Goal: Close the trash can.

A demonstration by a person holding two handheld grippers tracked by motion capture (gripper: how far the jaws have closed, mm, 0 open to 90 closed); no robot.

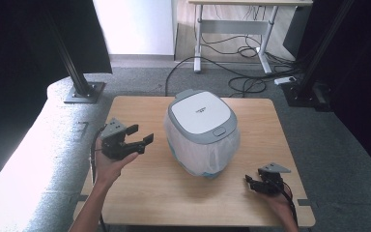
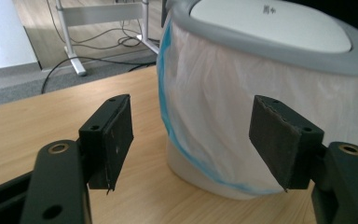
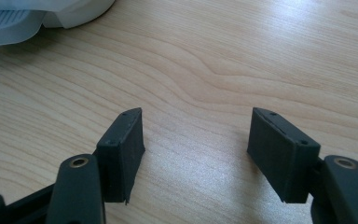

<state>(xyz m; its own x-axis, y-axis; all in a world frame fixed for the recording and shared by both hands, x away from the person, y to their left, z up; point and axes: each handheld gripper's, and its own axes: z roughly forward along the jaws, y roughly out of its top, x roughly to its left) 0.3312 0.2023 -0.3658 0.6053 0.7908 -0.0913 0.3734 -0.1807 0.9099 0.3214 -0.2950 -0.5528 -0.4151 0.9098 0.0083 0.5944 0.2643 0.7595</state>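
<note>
Facing: left gripper (image 1: pixel 142 135), jaws spread, empty, near bin (image 1: pixel 200 133).
Resting: right gripper (image 1: pixel 251 181), jaws spread, on table (image 1: pixel 174 193).

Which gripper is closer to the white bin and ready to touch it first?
Probably the left. The left gripper hangs open beside the bin, its jaws pointing at the bag-covered side. The right gripper sits open low near the table's front edge, aimed at bare wood.

A lidded bin (image 1: pixel 201 131) lined with a white bag stands mid-table (image 1: pixel 149 193), the left gripper (image 1: pixel 140 136) spread wide near it, the right gripper (image 1: pixel 249 182) resting by the table's near edge.
</note>
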